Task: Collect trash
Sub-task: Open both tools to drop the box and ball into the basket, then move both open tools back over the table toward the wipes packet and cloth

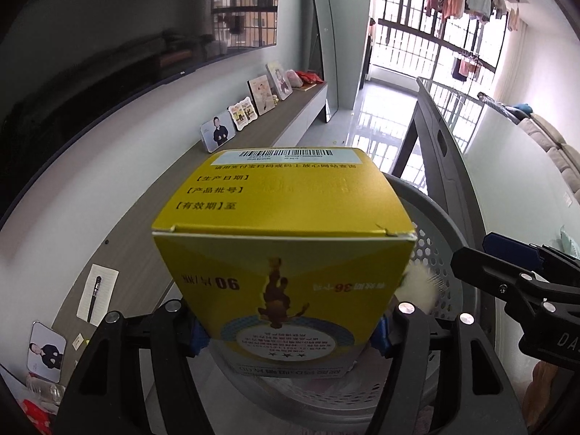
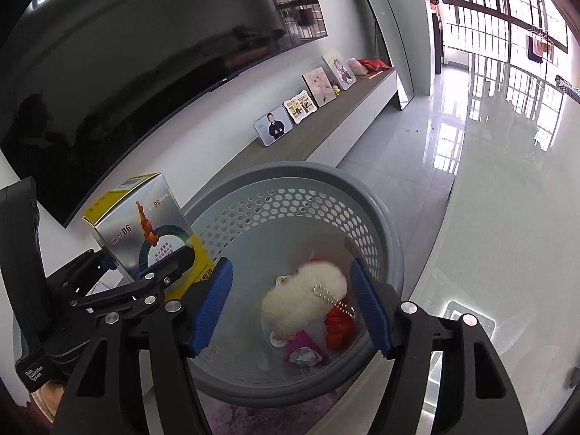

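The left tongs (image 1: 290, 330) pinch a yellow carton (image 1: 282, 239) at its lower sides, with a blue pad on each side of it, and hold it over the near rim of the grey perforated basket (image 2: 377, 217). From the right wrist view the carton (image 2: 141, 224) hangs at the left edge of the basket, above the rim and not yet inside. The right tongs (image 2: 293, 311) are spread apart with nothing between the pads; they hover over the basket mouth. Directly under them, inside the basket, there is a white fluffy keychain (image 2: 301, 301) with a small ball chain, and I cannot tell if it has already landed on the bottom. Beside it lie a red crumpled wrapper (image 2: 339, 326) and a pink scrap with a grey paper ball (image 2: 302, 353). So a good part of the collecting looks done: several pieces are in the basket already. What is left, as far as I can judge, is to let the carton go into the basket. On the wooden tabletop (image 1: 152, 224) along the wall a paper note with a pen (image 1: 98, 291) and some photo frames (image 1: 217, 134) remain, but these do not look like trash to me.
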{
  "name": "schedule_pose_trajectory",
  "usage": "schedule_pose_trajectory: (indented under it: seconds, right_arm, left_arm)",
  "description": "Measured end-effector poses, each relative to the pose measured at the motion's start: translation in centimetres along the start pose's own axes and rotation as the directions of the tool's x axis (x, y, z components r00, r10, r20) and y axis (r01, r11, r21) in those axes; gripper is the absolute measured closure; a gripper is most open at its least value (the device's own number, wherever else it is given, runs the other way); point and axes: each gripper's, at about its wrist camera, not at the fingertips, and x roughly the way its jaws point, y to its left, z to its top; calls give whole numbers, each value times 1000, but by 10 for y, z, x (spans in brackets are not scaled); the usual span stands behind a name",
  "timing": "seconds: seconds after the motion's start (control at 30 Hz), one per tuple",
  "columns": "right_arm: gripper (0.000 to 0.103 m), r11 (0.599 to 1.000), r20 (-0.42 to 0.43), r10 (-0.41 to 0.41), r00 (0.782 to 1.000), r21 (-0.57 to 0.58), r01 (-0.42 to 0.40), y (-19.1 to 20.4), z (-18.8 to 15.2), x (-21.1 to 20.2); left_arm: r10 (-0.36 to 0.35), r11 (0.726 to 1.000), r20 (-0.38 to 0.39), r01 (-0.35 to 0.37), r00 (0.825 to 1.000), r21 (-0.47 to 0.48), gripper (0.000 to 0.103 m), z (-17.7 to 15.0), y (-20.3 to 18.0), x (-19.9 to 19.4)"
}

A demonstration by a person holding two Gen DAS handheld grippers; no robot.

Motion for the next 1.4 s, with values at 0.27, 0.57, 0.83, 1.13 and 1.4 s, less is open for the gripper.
schedule_pose_trajectory:
  seconds: [0.27,0.57,0.83,1.13,1.4]
  right_arm:
    - [38,1000,19,-3,1000,20,2,-8,1,-7]
    - [38,999,24,-8,1000,35,7,-14,-2,-13]
    - [38,999,34,-16,999,36,15,-14,-8,-24]
    - [38,996,53,-81,995,42,79,-17,-20,-43]
    - [38,985,69,-157,985,91,150,-33,-39,-70]
  left_arm:
    - [1,1000,8,-1,1000,4,28,0,-1,-1]
    - [19,1000,1,-19,1000,-5,27,-1,-3,-2]
    - [37,999,6,-37,999,-10,24,-4,-6,-12]
    - [67,998,30,-68,997,5,18,-7,-21,-31]
    - [49,998,58,-51,997,38,14,-11,-48,-50]
